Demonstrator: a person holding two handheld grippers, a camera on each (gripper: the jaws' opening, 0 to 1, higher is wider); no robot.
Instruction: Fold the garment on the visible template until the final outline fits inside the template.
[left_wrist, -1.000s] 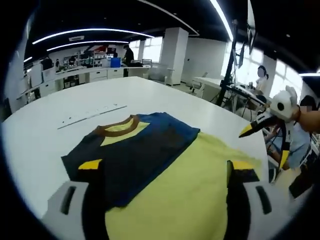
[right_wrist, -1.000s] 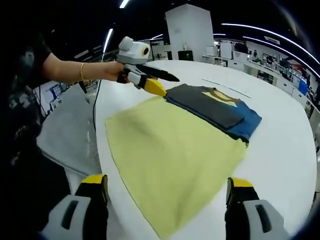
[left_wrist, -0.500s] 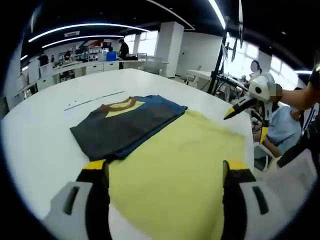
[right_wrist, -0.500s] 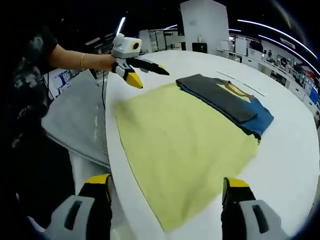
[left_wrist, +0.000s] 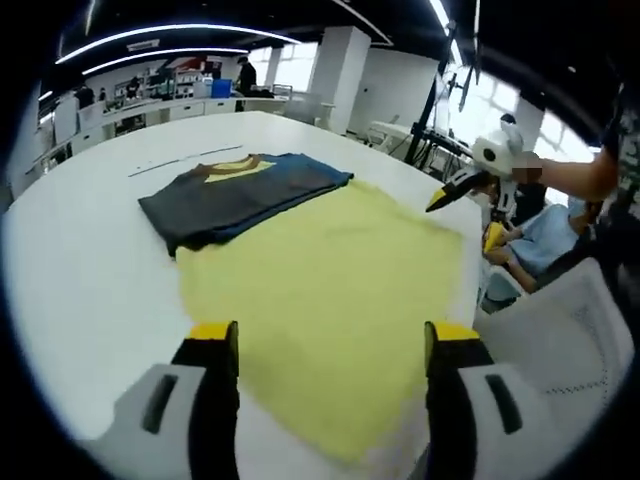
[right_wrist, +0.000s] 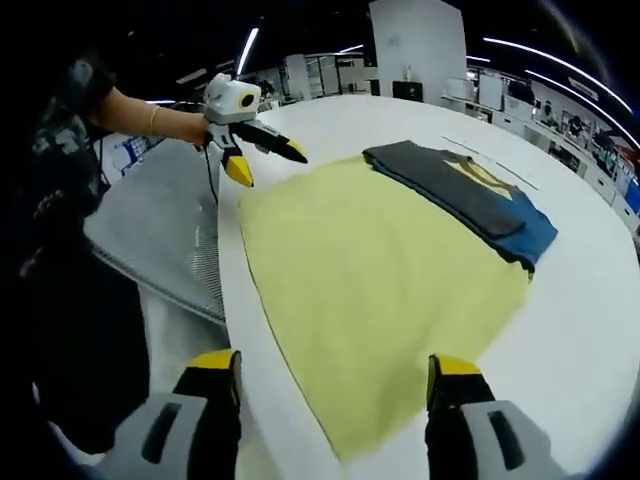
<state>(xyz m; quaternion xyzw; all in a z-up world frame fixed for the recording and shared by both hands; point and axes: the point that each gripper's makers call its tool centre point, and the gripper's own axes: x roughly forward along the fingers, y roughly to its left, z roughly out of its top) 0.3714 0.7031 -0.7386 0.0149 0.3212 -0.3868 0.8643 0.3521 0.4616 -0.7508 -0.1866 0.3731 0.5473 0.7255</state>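
The folded garment (left_wrist: 240, 192), dark grey over blue with a yellow collar patch, lies flat at the far edge of the yellow template cloth (left_wrist: 330, 290). My left gripper (left_wrist: 332, 345) hovers open over the template's near edge, with nothing between its jaws. My right gripper (left_wrist: 462, 187) comes in from the right, held by a hand above the template's right corner. In the right gripper view the garment (right_wrist: 470, 198) rests at the far right of the template (right_wrist: 370, 280). My right gripper (right_wrist: 330, 372) is open and empty, and the left gripper (right_wrist: 262, 160) is open near the table edge.
The white round table (left_wrist: 80, 270) carries a thin strip (left_wrist: 180, 158) beyond the garment. A grey mesh chair (right_wrist: 160, 240) stands against the table edge beside the person. Another person in blue (left_wrist: 545, 240) sits past the table's right side. Desks line the far wall.
Both grippers have drawn back from the garment toward the template's near edge, so the garment looks smaller and farther. The garment lies as before, folded.
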